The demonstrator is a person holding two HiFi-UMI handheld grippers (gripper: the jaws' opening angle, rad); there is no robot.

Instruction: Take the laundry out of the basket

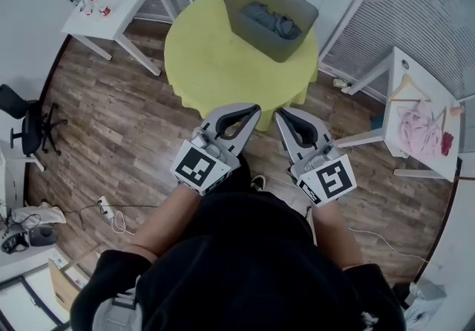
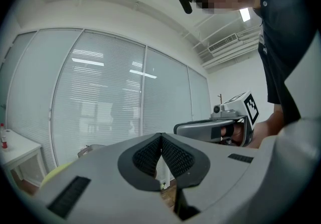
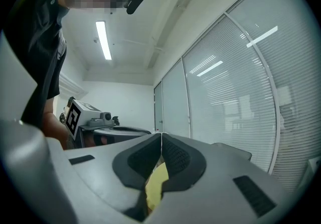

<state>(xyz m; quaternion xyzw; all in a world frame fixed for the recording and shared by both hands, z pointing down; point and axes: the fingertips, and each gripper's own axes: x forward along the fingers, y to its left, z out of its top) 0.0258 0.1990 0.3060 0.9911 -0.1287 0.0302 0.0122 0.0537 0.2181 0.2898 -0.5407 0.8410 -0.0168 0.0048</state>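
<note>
Laundry (image 1: 273, 21): one dark grey-blue heap lying inside the grey basket (image 1: 254, 34). Separate pieces cannot be counted from the head view.

Basket: one, rectangular and open-topped, on the far side of the round yellow-green table (image 1: 215, 62), a little right of its centre. Its long axis runs diagonally in the head view, from far-left to nearer-right.

Left gripper (image 1: 256, 107): jaws pressed together with nothing between them. The left gripper view shows the ribbed pads meeting along a single seam. It is held close to the body at the near edge of the table, tips pointing toward the basket.

Right gripper (image 1: 280, 112): jaws likewise clenched and empty. Only the yellow cloth shows below the pad seam in the right gripper view. It sits just beside the left gripper, at the same near edge.

Key relation: the basket lies straight ahead of both grippers and well apart from them, with the width of the table between. The right gripper lines up more directly with the basket. The left gripper would have to angle slightly rightward. My judgement is that either could reach it, the right by the straighter path, and both must open before any grasp.

Count: two grippers, one basket, one laundry heap, one round table.

Elsewhere: two white side tables, one at each side of the room. The right one (image 1: 415, 166) carries one pink garment (image 1: 419, 129) and one hanger (image 1: 407, 88).
</note>
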